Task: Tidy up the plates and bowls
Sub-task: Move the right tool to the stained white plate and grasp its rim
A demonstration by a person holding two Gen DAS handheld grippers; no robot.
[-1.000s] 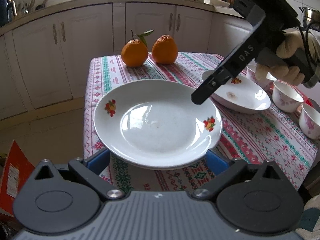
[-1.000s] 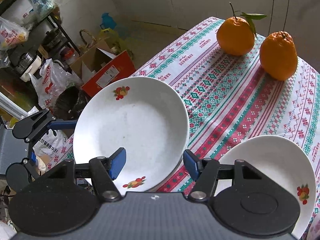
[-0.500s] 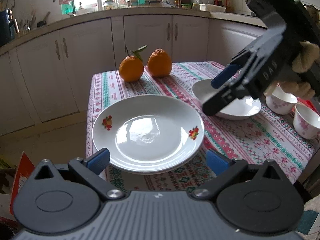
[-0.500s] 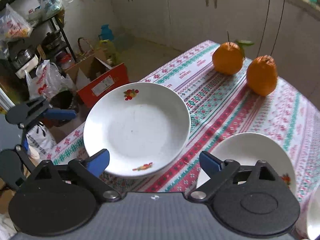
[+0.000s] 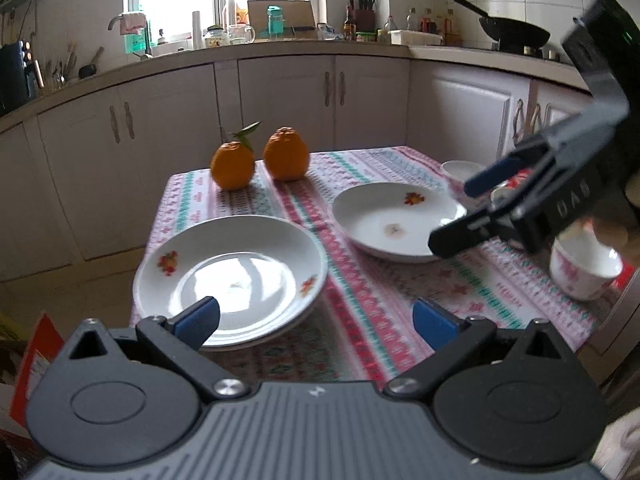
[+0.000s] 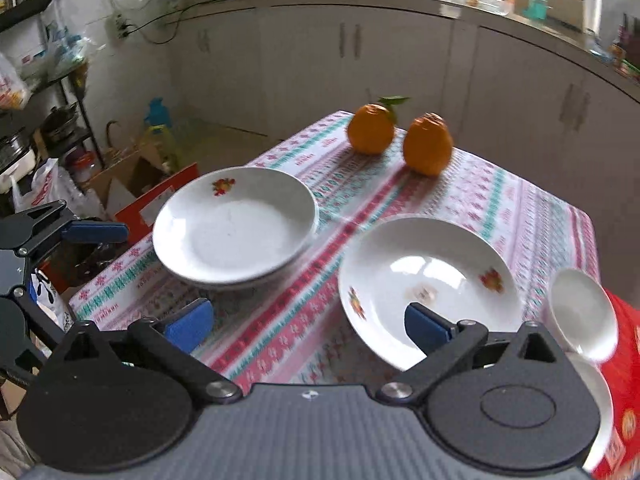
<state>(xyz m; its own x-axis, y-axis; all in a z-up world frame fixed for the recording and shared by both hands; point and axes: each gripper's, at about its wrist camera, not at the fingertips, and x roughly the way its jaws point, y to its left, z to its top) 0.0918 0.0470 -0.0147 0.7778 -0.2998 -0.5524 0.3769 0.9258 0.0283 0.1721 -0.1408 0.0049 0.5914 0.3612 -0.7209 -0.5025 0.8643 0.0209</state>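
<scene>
Two white flowered plates lie stacked [image 5: 230, 280] [image 6: 236, 232] at the near left corner of the table. A third plate [image 5: 396, 220] [image 6: 428, 284] lies alone to their right. Small white bowls with pink print [image 5: 584, 272] [image 6: 582, 312] stand at the table's right side. My left gripper [image 5: 316, 320] is open, back from the stack, with nothing between its fingers. My right gripper [image 6: 308, 328] [image 5: 450, 216] is open too and hovers over the near rim of the single plate, holding nothing. One blue-padded finger [image 6: 96, 232] of the left gripper shows at the left edge of the right wrist view.
Two oranges [image 5: 260, 160] [image 6: 400, 140] sit at the far side of the patterned tablecloth [image 5: 360, 320]. White kitchen cabinets [image 5: 280, 96] run behind the table. A red cardboard box [image 6: 160, 196] and bags lie on the floor past the table's left edge.
The right gripper opened off the near plate's rim and swung right, over the single plate. Both grippers drew back and up. The stacked plates stayed at the corner.
</scene>
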